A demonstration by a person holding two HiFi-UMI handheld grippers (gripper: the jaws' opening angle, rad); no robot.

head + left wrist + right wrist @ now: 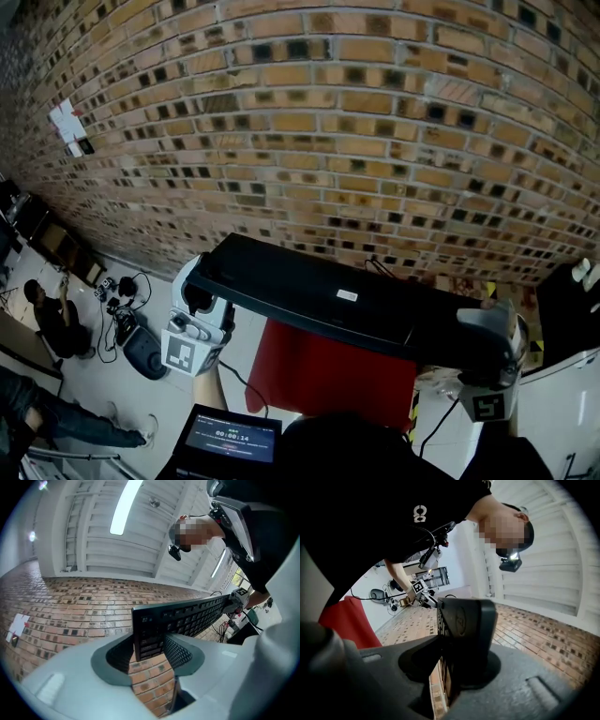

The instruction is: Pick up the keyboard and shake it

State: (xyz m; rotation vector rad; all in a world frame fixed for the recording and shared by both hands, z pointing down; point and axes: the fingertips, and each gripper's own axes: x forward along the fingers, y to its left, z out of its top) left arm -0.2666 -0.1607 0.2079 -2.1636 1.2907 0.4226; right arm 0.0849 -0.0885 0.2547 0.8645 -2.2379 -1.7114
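A black keyboard [319,295] is held in the air above the red table, its underside with a white label turned up toward the head view. My left gripper [202,281] is shut on its left end and my right gripper [492,337] on its right end. In the left gripper view the keyboard [187,618] runs away from my left gripper [150,646], keys visible, with its end pinched between the pads. Seen from the right gripper view, the keyboard's end [466,620] sits clamped in my right gripper [452,663].
A red-covered table [328,370] lies below the keyboard, and a brick wall [328,112] fills the background. A small screen [230,436] sits near the bottom edge. Cables and gear [127,328] and a person [52,314] are at the left, a white cabinet [562,394] at the right.
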